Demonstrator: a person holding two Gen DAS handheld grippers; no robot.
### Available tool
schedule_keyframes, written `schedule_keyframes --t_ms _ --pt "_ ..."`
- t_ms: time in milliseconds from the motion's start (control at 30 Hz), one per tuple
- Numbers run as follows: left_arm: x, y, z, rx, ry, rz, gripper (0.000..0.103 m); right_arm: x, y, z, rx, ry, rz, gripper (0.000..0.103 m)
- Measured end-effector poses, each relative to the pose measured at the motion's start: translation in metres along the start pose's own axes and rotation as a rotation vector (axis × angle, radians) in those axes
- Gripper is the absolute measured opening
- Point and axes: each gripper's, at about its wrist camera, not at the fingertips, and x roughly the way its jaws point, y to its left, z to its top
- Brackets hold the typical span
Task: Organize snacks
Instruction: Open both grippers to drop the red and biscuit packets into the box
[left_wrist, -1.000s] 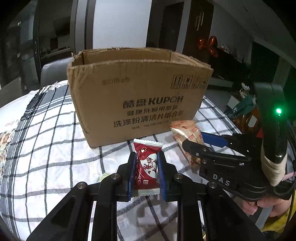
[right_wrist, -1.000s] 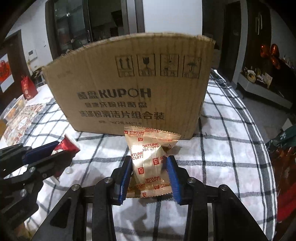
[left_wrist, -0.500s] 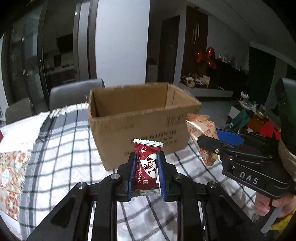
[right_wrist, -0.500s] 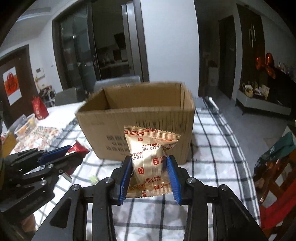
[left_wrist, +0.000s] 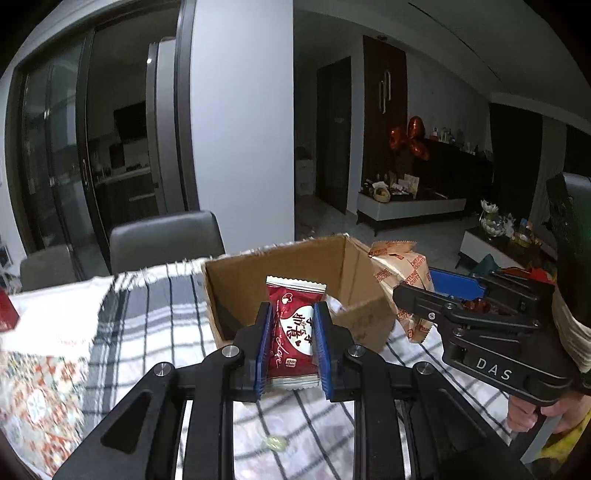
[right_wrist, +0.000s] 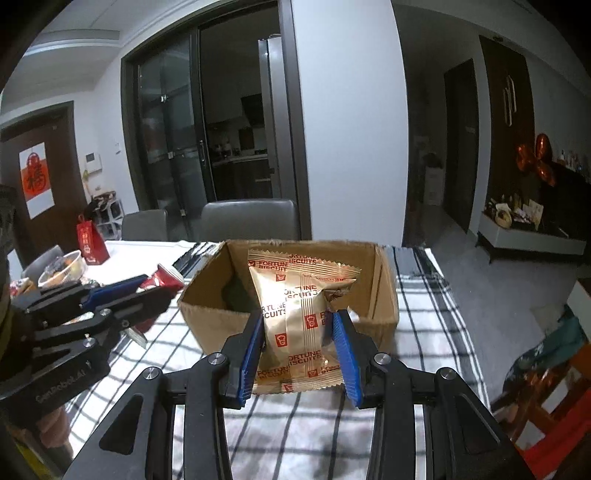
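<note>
Two handheld grippers, each clamped on one snack packet, raised above a checked tablecloth (left_wrist: 155, 325).

Left gripper (left_wrist: 293, 345): blue pads pressed against both sides of a red snack packet (left_wrist: 293, 332), held upright, white heart-shaped panel with red characters facing the camera. In the right wrist view the same gripper (right_wrist: 147, 291) shows side-on at the left, only a red corner of its packet (right_wrist: 168, 277) showing past the fingers.

Right gripper (right_wrist: 299, 354): blue pads closed on a gold Fortune Biscuits packet (right_wrist: 299, 317), upright, crimped top edge uppermost. From the left wrist view this gripper (left_wrist: 424, 295) sits at the right, the gold packet (left_wrist: 402, 269) jutting forward beside the box's right wall.

Cardboard box (right_wrist: 386, 288): open-topped, on the cloth just beyond both packets; interior dim, contents hard to make out.

Table, far left: red gift bag (right_wrist: 90, 240) and a clear container of food (right_wrist: 62, 267).

Behind the table: grey chairs (right_wrist: 247, 219), then dark glass sliding doors (right_wrist: 177, 129).
</note>
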Motion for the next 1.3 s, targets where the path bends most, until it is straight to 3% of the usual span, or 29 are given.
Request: schedule_keyframes --t_ms 267,600,633,667,733,933,1300 --pt "0.029 0.016 0.027 0.011 0.006 -0.009 0.023 0.022 -0.004 0.027 -0.028 -0.013 -0.003 0.039" --pt "0.076 0.026 0.038 -0.005 0.048 -0.019 0.024 0.054 -0.006 0.043 -0.081 -0.003 -0.028 0.039" --pt "0.081 0.026 0.039 -0.004 0.047 -0.010 0.027 0.058 -0.007 0.044 -0.074 0.000 -0.035 0.040" --pt "0.082 0.025 0.040 0.000 0.048 -0.003 0.039 0.061 -0.010 0.045 -0.067 0.001 -0.042 0.041" --pt "0.084 0.025 0.040 0.000 0.038 0.026 0.052 0.066 -0.013 0.042 -0.051 0.015 -0.064 0.055" --pt "0.068 0.024 0.032 -0.006 0.015 0.053 0.052 0.060 -0.016 0.032 -0.033 0.029 -0.060 0.056" --pt "0.009 0.003 0.006 0.017 -0.028 0.062 0.052 0.005 -0.003 0.001 -0.021 0.005 -0.045 0.056"
